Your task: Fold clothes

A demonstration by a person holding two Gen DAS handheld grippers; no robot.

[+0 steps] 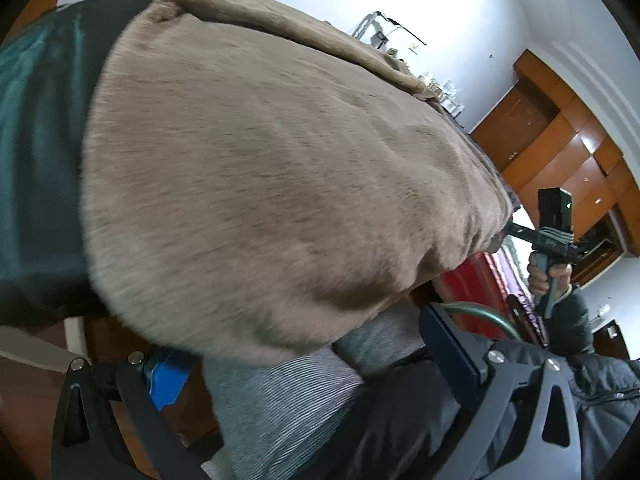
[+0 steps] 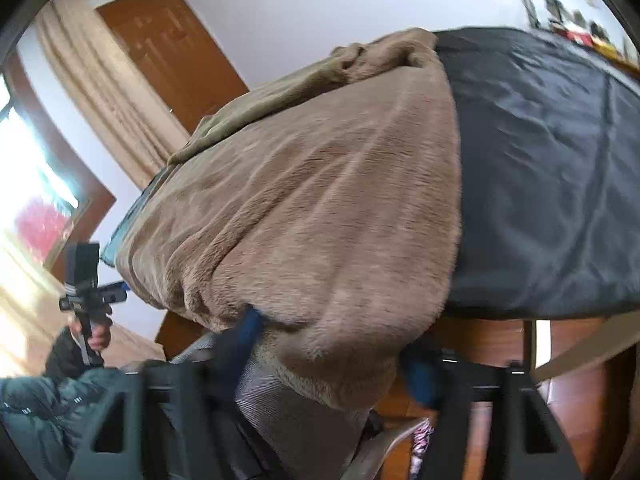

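A tan fleece garment [image 1: 280, 176] lies over a dark-covered table [image 1: 36, 160] and hangs over its near edge. It also fills the right wrist view [image 2: 320, 208]. My left gripper [image 1: 304, 364] is open, its blue pads [image 1: 168, 376] either side of the hanging hem, apart from the cloth. My right gripper [image 2: 328, 348] is open too, its blue pads [image 2: 248, 328] flanking the drooping hem, the left pad touching it. Each gripper shows in the other's view, the right one [image 1: 552, 236] and the left one [image 2: 86, 292].
The dark cloth covers the table [image 2: 560, 160] to the right of the garment. A grey ribbed garment [image 1: 280, 400] and the person's dark jacket [image 1: 600, 392] are below the table edge. Wooden cabinets [image 1: 560, 136], a door [image 2: 168, 52] and curtains [image 2: 100, 80] stand behind.
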